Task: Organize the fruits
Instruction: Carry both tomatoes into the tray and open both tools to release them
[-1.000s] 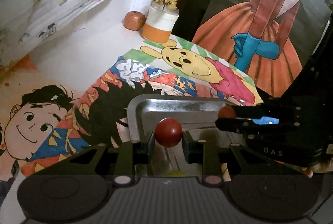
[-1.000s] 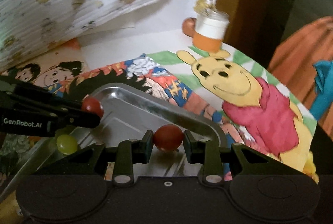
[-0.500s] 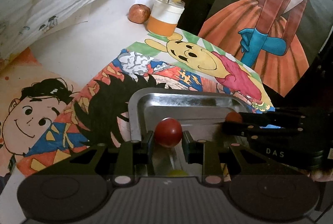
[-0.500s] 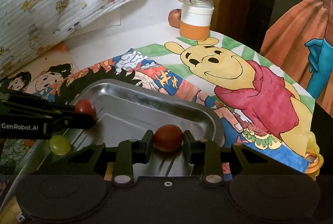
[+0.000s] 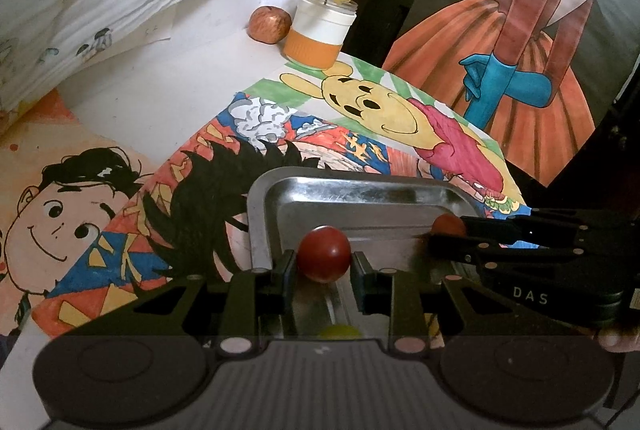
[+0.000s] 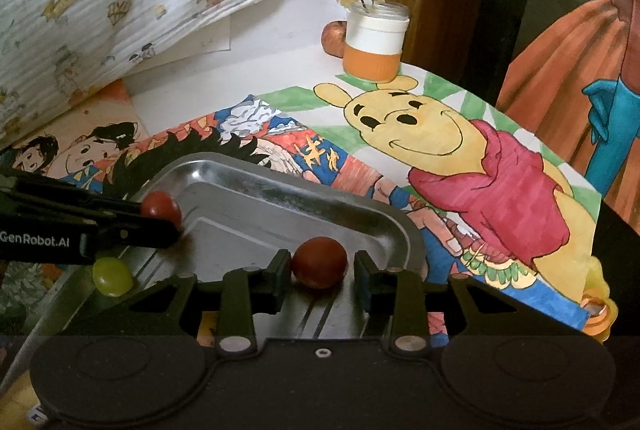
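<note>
Both red fruits hang low over the metal tray at lower centre of each wrist view, seemingly so they can be set down without rolling. The left tongs pinch one cherry tomato. The right tongs have just been easing apart, gaps showing beside the other tomato. A green grape lies in the tray at lower left.

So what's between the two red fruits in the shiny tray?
Nothing but bare tray floor lies between the far red fruit and the near red fruit; the right wrist view shows it.
</note>
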